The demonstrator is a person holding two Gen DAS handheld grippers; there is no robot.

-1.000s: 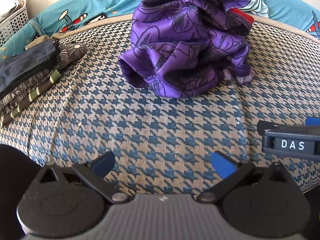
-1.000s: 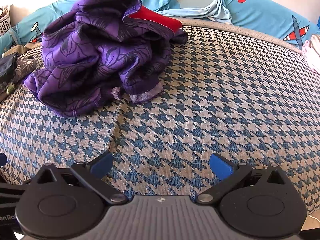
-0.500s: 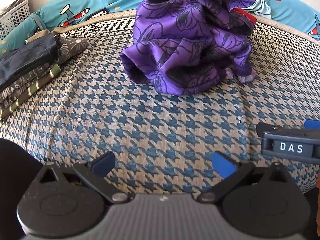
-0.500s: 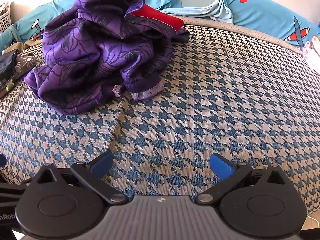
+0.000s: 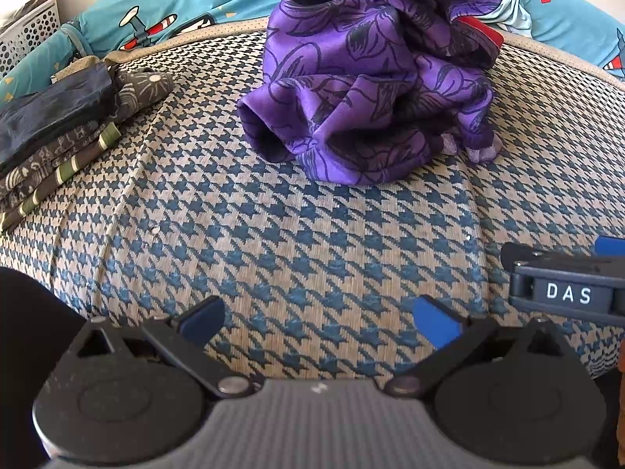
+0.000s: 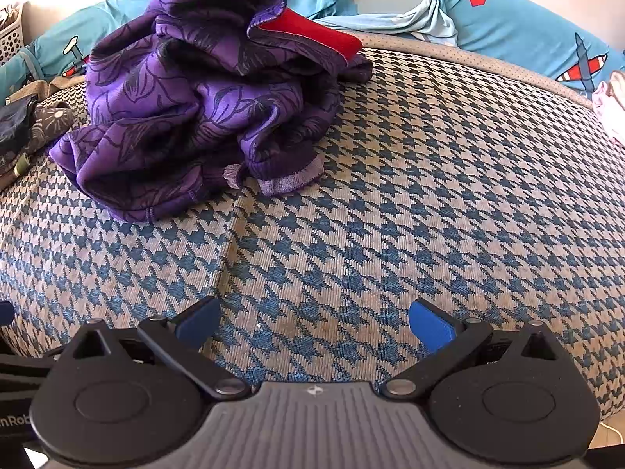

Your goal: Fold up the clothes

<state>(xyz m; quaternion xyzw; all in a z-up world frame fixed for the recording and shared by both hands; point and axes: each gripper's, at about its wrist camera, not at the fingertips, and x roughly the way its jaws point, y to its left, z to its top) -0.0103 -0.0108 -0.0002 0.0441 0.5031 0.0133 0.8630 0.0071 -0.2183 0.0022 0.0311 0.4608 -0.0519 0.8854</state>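
Houndstooth cushion (image 5: 312, 234), aeroplane-print bedding (image 6: 527, 27) behind

Mostly I'm looking at a blue-and-tan houndstooth cushion (image 5: 312, 234) filling up both views. Behind it, teal bedding with little airplane prints (image 6: 547, 31) is running along the back edge, and a white perforated basket (image 5: 31, 31) is peeking in at the far left of the left view. Something pale pink (image 6: 611, 105) is sitting at the right edge, too cropped to tell what.
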